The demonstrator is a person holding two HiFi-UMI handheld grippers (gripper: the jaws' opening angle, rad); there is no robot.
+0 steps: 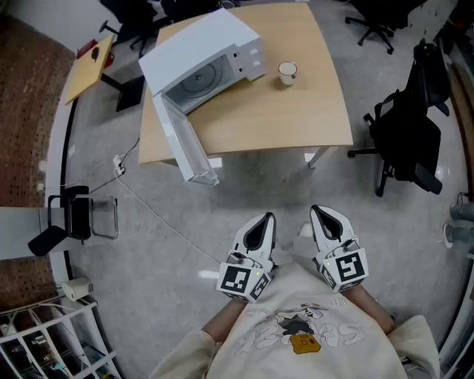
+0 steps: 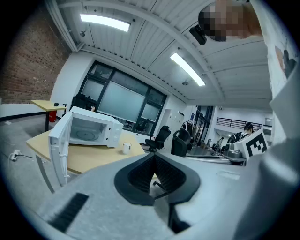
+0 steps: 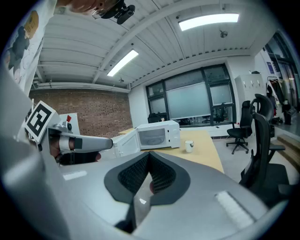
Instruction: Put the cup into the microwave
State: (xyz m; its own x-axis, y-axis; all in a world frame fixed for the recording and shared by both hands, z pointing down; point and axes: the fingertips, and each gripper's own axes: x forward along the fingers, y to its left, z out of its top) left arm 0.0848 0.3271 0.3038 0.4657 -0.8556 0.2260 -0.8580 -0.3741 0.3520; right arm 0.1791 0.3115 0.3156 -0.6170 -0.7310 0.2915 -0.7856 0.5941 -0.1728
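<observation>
A white cup (image 1: pixel 287 72) stands upright on the wooden table (image 1: pixel 311 111), to the right of a white microwave (image 1: pixel 204 55). The microwave's door (image 1: pixel 181 144) hangs wide open past the table's front edge. Both grippers are held close to the person's chest, well short of the table. My left gripper (image 1: pixel 267 217) and right gripper (image 1: pixel 315 212) are shut and empty, side by side. The left gripper view shows the microwave (image 2: pixel 91 129) and cup (image 2: pixel 126 148) far beyond its shut jaws. In the right gripper view the cup (image 3: pixel 189 146) stands right of the microwave (image 3: pixel 157 135).
A black office chair (image 1: pixel 404 133) stands right of the table and another (image 1: pixel 374 22) behind it. A white cable (image 1: pixel 163 222) crosses the grey floor from a plug near the door. A small yellow-topped desk (image 1: pixel 89 66) and a black stand (image 1: pixel 70 215) are at the left.
</observation>
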